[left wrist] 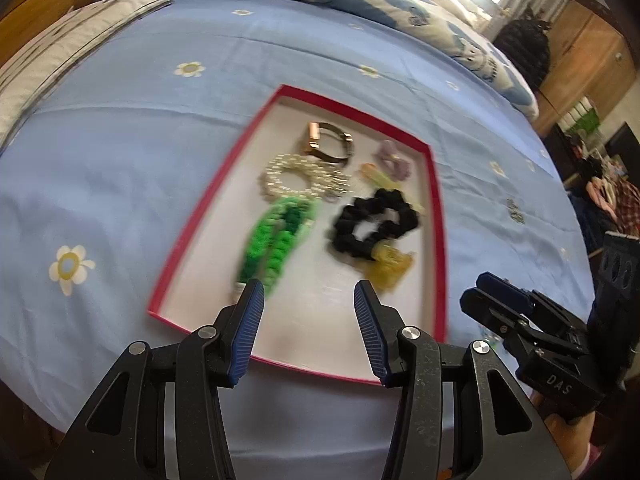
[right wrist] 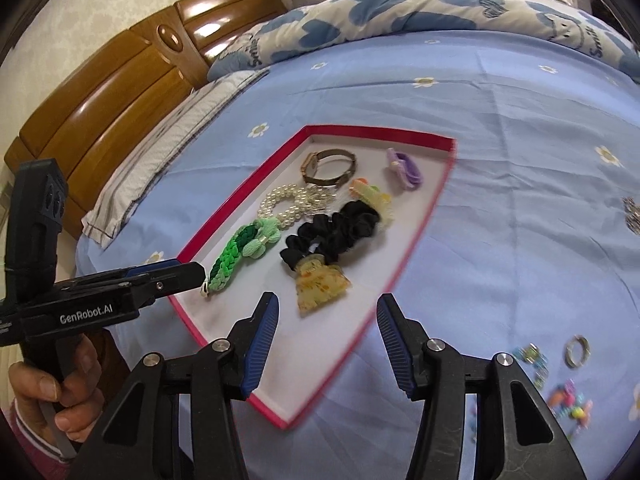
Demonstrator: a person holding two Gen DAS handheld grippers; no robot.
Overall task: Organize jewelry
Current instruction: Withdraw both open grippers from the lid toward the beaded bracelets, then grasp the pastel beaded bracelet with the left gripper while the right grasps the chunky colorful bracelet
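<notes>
Both grippers hovering w/ jaws spread, nothing btwn: left gripper (left wrist: 308, 294), right gripper (right wrist: 326, 306). Red-rimmed tray (right wrist: 256, 184) sitting on bed (right wrist: 520, 200), holding black scrunchie (right wrist: 336, 230) & watch (right wrist: 330, 166).

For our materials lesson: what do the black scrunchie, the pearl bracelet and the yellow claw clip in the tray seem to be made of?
Black scrunchie: soft fabric, matte, judging by its gathered folds.
Pearl bracelet: glossy white beads, probably imitation pearl; they catch highlights.
Yellow claw clip: translucent speckled plastic, smooth and shiny; possibly acetate.
Tray: seems to be cardboard, red rim, matte white inside.
</notes>
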